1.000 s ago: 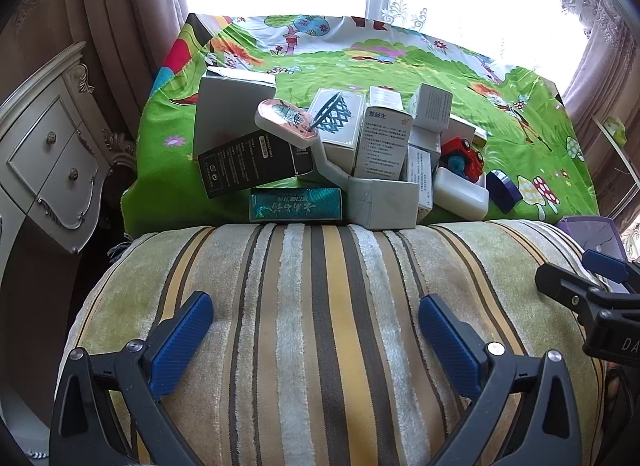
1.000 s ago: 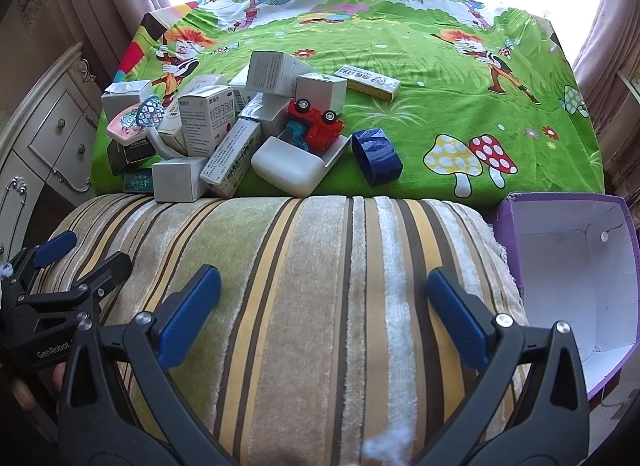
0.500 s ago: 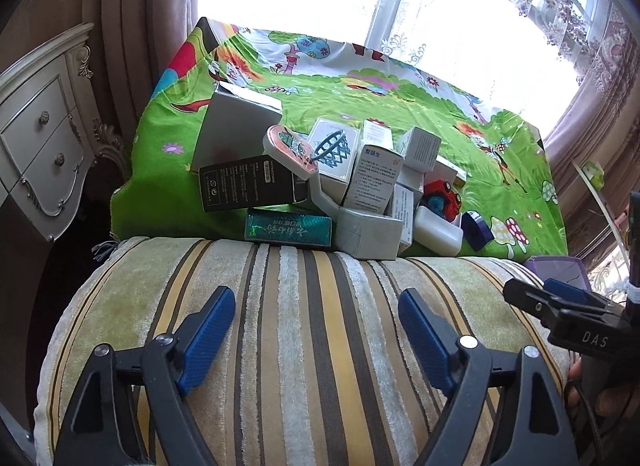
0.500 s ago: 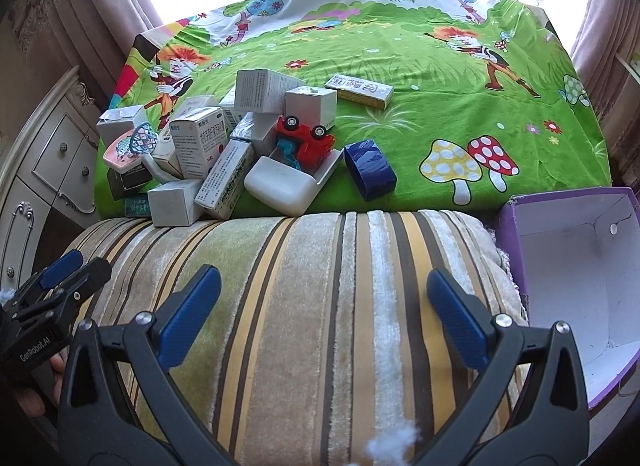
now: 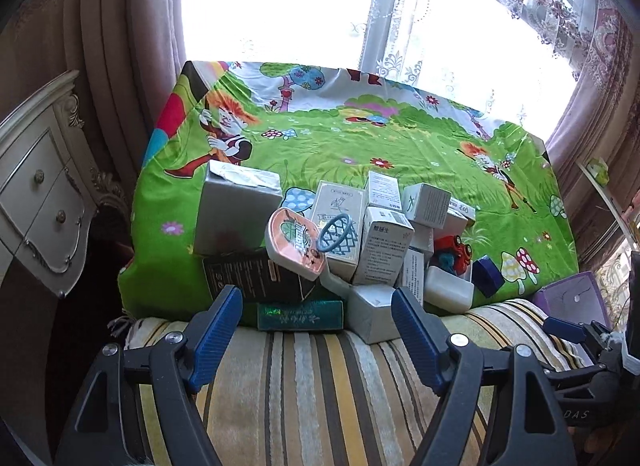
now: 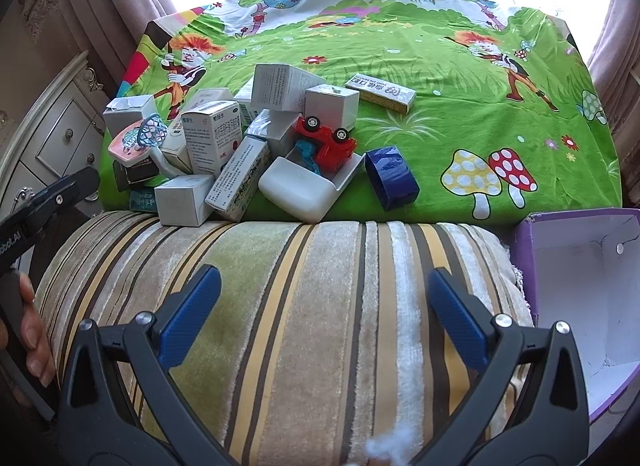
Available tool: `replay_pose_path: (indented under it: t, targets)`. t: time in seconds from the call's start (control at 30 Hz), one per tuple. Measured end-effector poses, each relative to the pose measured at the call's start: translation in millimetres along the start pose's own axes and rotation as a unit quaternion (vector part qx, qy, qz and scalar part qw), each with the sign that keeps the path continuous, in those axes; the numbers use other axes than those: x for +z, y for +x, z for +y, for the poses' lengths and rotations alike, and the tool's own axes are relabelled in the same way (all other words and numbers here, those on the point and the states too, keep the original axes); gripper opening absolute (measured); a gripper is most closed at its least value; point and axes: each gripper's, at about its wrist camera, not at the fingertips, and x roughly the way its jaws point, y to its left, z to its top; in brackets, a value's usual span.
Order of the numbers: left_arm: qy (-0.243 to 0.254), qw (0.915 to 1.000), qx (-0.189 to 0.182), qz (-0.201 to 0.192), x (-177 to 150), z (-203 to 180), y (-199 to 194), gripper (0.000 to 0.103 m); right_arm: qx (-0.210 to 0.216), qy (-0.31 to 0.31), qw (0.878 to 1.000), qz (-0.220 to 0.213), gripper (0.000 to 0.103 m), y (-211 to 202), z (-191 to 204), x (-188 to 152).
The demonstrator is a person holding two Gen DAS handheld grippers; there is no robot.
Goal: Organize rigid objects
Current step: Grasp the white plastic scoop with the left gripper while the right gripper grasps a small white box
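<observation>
Bright window light and lace curtains stand behind a bed covered with a green cartoon sheet [image 6: 460,77], and a striped cushion [image 6: 320,306] runs along the bed's near edge. A jumble of small boxes [image 6: 216,133] is heaped at the near left corner of the bed, its front row touching the cushion: white and grey cartons lean on one another, a black box [image 5: 256,278] sits low on the left, and a green foil box [image 5: 300,316] lies flat against the cushion. A pink case [image 5: 296,244] with a blue ring [image 5: 334,238] rests tilted on top of the heap. At the right side of the heap a red toy car [image 6: 326,139] lies tipped over on an open white case [image 6: 304,185], and a dark blue box [image 6: 392,177] stands just beside it, apart from the rest. One yellow-and-white carton [image 6: 380,91] lies alone farther back on the sheet. A purple box [image 6: 580,294] with a white inside stands open past the cushion's right end. The left gripper [image 5: 316,326] hangs over the cushion just before the green foil box; its jaws have just been closing in but stand apart with nothing between them. The right gripper [image 6: 324,306] hovers over the middle of the cushion, jaws wide and holding nothing. A hand [image 6: 34,334] shows at the left edge of the right wrist view, gripping the left tool's handle.
</observation>
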Motion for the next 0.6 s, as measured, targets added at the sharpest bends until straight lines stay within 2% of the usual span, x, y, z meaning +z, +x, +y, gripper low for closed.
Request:
replay_pose_path:
  t: [0.13,0.37,0.6]
  targets:
    - [0.013,0.9996,0.022,0.015,15.7,1.4,20.7,0.078,0.009,0.0,1.0,-0.003,0.103,1.0,1.2,2.8]
    - [0.04,0.997,0.055,0.038,24.1,0.8,46.9,0.078,0.025,0.001,1.0,-0.004,0.103,5.9,4.8,8.0]
    - [0.057,0.9949,0.061,0.057,25.7,-5.5,65.6,0.075,0.028,-0.009,1.0,-0.003,0.103,9.1,9.6,9.0]
